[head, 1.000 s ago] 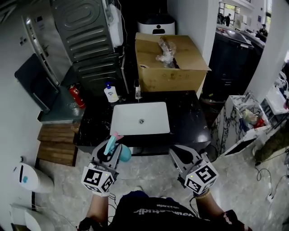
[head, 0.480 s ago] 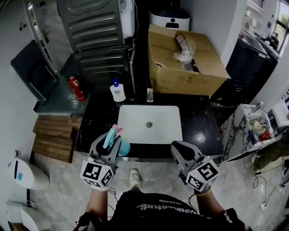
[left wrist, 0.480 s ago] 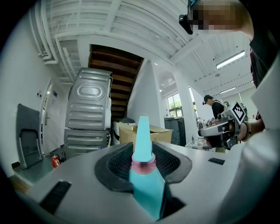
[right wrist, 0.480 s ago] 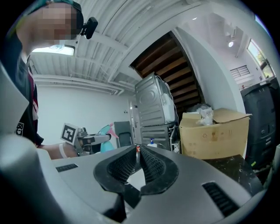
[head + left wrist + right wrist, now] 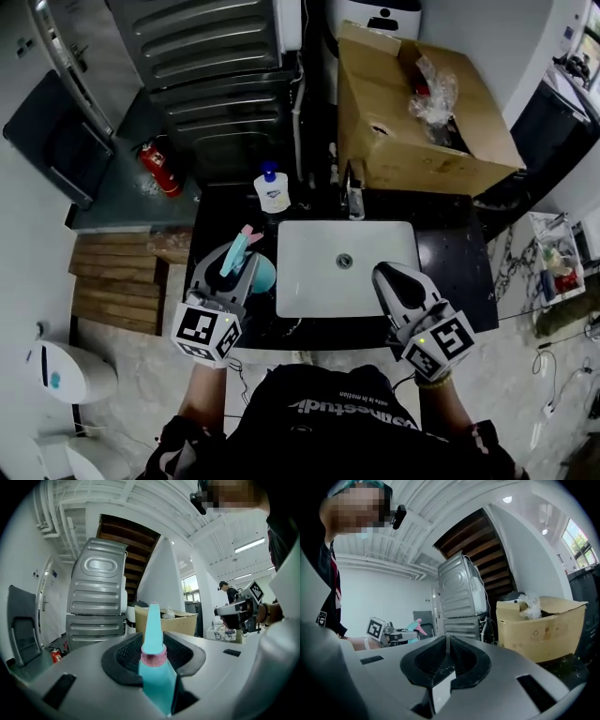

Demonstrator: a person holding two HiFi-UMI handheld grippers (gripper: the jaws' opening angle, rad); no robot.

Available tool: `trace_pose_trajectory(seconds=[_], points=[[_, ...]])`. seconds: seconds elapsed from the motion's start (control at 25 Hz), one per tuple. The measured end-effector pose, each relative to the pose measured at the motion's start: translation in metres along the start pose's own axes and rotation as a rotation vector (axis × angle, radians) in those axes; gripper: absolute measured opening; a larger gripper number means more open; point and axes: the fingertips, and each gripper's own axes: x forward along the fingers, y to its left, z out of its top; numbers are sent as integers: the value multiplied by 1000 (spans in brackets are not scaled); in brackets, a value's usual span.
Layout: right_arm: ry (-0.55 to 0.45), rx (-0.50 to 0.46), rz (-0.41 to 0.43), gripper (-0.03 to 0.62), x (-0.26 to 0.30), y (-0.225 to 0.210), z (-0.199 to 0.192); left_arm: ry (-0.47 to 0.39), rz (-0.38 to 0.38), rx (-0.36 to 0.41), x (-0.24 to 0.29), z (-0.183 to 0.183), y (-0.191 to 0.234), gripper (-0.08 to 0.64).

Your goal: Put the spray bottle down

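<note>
Both forearms stretched forward from the body, side by side and well apart, each gripper held level and pointing toward the back wall.

In the left hand: left gripper, jaws clamped on a teal plastic spray bottle with a pink collar and pink trigger tip, neck rising between the pads in the left gripper view. Bottle carried over the left strip of the black stone countertop, just beside the white rectangular basin.

In the right hand: right gripper, jaws pressed together on nothing, tips over the basin's right edge; same closed pair seen in the right gripper view.

Black-and-white square marker on each gripper's cube. Recycling symbol printed on the brown cardboard box. White lettering across the black shirt, upside down, not fully readable. Blue label on the white pump soap bottle, too small to read.

Compared with a second ago: both grippers now over the counter instead of short of its front edge; grip on the bottle unchanged.
</note>
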Motion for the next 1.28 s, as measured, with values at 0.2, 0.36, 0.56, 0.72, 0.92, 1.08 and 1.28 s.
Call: trace_pose_trajectory(seconds=[0.2, 0.36, 0.56, 0.72, 0.92, 1.08, 1.28], points=[[33, 5, -3, 41, 37, -7, -6, 23, 29, 27, 37, -27, 63, 149], [62, 8, 18, 41, 58, -18, -14, 18, 105, 43, 71, -50, 131, 149], [101, 17, 50, 41, 80, -30, -27, 19, 205, 64, 110, -81, 205, 149], [131, -1, 51, 41, 91, -40, -40, 33, 275, 11, 142, -109, 255, 149], [177, 18, 38, 41, 94, -51, -61, 88, 322, -13, 163, -146, 284, 149], [179, 27, 29, 41, 96, -55, -63, 93, 342, -42, 163, -166, 291, 149], [175, 41, 26, 41, 100, -58, -64, 81, 337, -48, 161, -168, 290, 153]])
